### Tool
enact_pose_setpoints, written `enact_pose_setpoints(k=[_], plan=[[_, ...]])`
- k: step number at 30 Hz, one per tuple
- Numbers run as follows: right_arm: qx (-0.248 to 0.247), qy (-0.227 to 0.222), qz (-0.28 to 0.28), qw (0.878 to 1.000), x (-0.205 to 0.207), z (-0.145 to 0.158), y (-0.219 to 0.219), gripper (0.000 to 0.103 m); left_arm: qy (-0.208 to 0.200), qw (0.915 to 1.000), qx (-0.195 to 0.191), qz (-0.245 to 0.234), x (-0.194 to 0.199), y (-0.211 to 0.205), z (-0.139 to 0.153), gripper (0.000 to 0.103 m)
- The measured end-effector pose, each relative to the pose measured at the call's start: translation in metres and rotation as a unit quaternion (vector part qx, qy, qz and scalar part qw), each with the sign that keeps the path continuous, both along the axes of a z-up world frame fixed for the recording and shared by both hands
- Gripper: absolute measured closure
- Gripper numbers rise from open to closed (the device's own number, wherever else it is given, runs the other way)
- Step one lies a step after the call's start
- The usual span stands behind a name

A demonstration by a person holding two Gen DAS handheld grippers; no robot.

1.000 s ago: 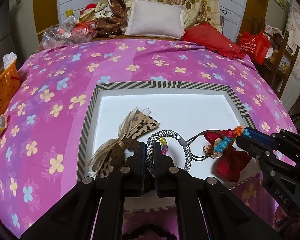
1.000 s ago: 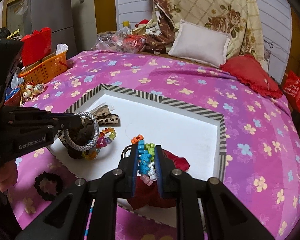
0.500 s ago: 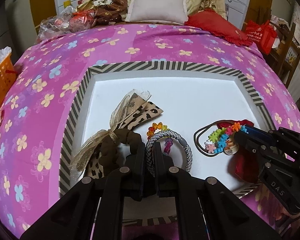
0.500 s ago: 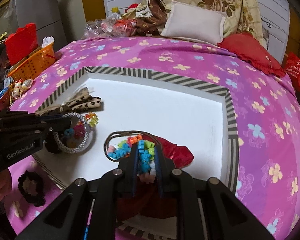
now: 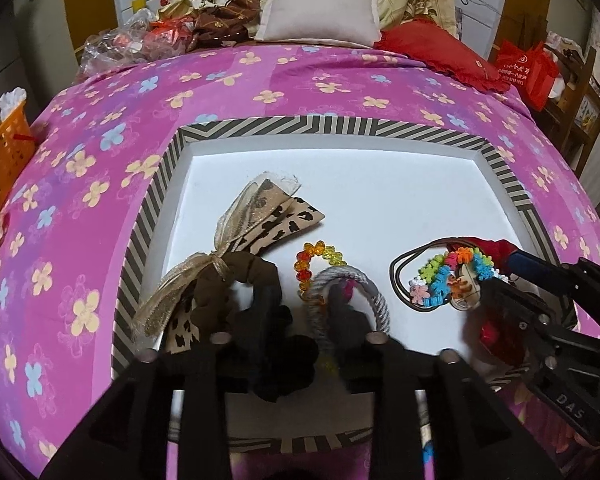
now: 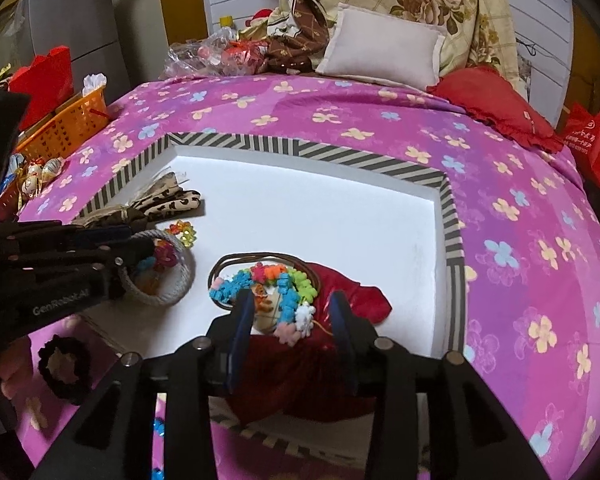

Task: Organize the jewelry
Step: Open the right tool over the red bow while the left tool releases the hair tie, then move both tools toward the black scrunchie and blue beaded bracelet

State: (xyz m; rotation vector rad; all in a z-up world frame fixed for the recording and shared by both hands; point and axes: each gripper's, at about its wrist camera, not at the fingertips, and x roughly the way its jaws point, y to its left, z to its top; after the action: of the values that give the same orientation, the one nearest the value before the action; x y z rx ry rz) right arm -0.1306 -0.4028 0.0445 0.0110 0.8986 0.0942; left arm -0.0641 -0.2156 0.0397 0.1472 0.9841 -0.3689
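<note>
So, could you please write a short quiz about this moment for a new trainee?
1. True or false: the left hand-held gripper is open.
2. Which item lies on the white tray nearest the right hand-held gripper? A) grey braided ring B) colourful flower bracelet C) leopard-print bow
3. Fill in: the black scrunchie lies outside the tray, on the ____ bedspread.

Key: 1 true; 2 B; 3 pink
</note>
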Motion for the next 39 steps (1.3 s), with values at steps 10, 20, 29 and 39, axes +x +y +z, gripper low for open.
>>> enact_pose_setpoints(k=[10, 20, 29, 39], plan=[[0.005, -0.039, 0.0, 0.999, -0.035, 0.034, 0.006, 0.049, -0.018, 0.9996, -0.023, 0.003, -0.019, 0.014, 0.026, 0.072], [-0.006, -0.048, 0.018, 0.999, -0.072, 0.045, 0.026, 0.049, -0.054, 0.9981, -0.028, -0.011, -0.062, 0.038, 0.053, 0.072], [-0.006, -0.026, 0.006, 1.0, -0.103, 0.035, 0.03, 0.047, -0.069, 0.9975, -0.014, -0.001, -0.102, 0.067, 0.053, 0.072], [0.007, 0.009, 0.002, 1.0, -0.121, 0.004, 0.034, 0.047, -0.018, 0.9989, -0.028, 0.033, -0.121, 0.114, 0.025, 0.072]])
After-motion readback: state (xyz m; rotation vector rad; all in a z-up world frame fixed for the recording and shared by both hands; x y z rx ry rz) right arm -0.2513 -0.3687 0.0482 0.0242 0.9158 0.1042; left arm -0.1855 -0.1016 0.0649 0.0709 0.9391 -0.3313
